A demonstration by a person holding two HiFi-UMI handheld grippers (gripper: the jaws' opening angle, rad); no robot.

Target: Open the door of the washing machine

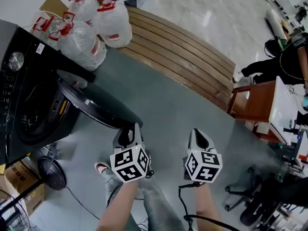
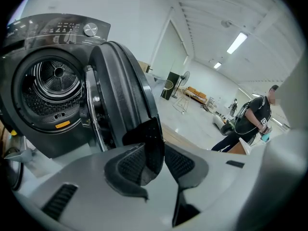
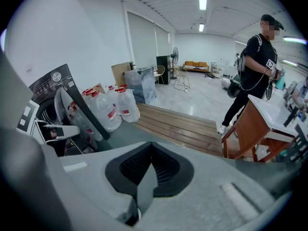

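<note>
Your left tool (image 2: 161,150): pinching the door (image 2: 120,90) rim | door: swung wide open off the washing machine (image 2: 29,124) front | your right tool (image 3: 151,150): pressed together, empty

The round door (image 1: 96,107) of the black washing machine (image 1: 19,81) stands wide open.
</note>
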